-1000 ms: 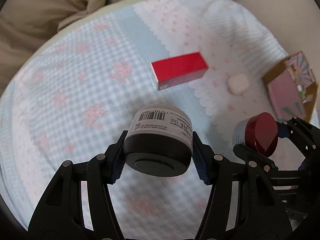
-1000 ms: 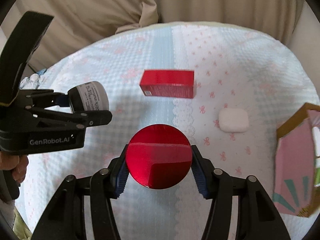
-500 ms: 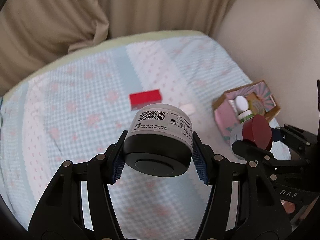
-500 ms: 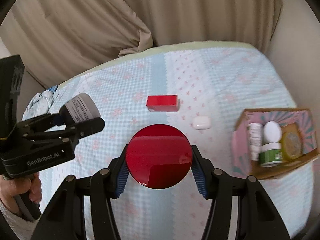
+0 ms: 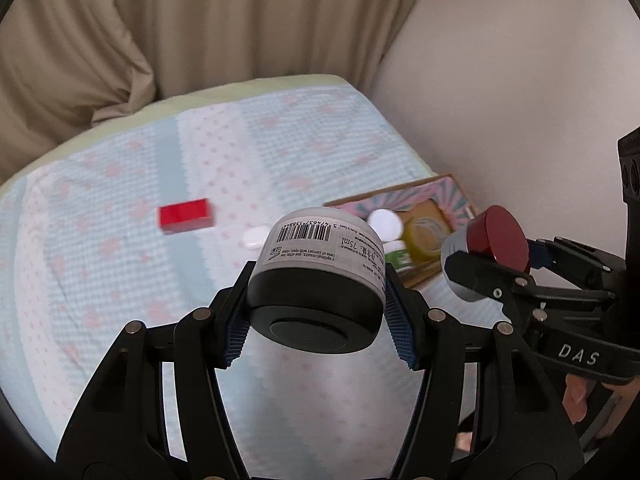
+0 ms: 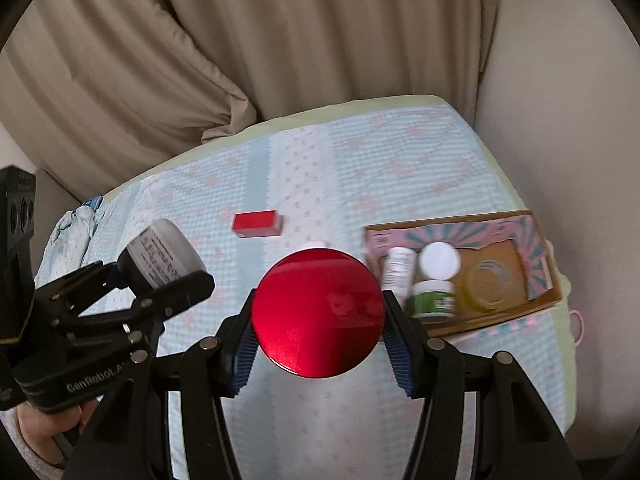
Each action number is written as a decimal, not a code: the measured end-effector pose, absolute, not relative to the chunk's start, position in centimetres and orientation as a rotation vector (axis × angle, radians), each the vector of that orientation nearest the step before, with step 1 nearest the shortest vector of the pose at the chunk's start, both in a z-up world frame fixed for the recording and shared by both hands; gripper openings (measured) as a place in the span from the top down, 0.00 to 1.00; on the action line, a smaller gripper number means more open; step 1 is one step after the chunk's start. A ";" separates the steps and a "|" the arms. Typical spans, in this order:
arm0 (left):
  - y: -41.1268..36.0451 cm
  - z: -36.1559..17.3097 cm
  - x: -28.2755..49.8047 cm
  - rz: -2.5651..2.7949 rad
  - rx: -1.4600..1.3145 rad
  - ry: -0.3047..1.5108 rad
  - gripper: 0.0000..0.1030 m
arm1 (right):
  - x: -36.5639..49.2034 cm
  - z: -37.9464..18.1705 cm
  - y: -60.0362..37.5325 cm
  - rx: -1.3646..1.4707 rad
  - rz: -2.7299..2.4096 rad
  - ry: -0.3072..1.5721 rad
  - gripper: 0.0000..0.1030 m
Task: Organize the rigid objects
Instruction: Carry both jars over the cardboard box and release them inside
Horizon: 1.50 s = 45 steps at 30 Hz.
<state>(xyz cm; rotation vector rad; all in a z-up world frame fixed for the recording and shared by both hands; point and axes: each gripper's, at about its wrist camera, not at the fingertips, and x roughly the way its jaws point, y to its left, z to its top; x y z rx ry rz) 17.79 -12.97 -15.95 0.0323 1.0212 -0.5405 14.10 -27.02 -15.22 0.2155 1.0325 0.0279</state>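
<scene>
My left gripper [image 5: 318, 328] is shut on a white jar with a black lid and a barcode label [image 5: 320, 264], held high above the bed. My right gripper [image 6: 320, 340] is shut on a jar with a shiny red lid [image 6: 318, 314]; the same jar [image 5: 488, 246] shows at the right of the left wrist view. The left gripper with its white jar [image 6: 160, 256] appears at the left of the right wrist view. A cardboard box with a pink lining [image 6: 532, 300] lies at the bed's right edge and holds several jars and bottles.
A red box [image 5: 185, 216] and a small white case [image 5: 256, 238] lie on the blue and pink checked bedspread [image 5: 100, 280]. Beige curtains [image 6: 280, 40] hang behind the bed, and a wall [image 5: 500, 100] stands close on the right. A hand [image 6: 40, 432] grips the left tool.
Both grippers have risen well above the bed and moved back with their jars still held. The red box and white case look smaller, and the cardboard box has come fully into view.
</scene>
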 end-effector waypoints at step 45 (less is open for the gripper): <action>-39.3 -35.2 21.8 -0.550 0.109 1.402 0.00 | 22.5 -35.8 -53.5 0.510 0.022 1.306 0.00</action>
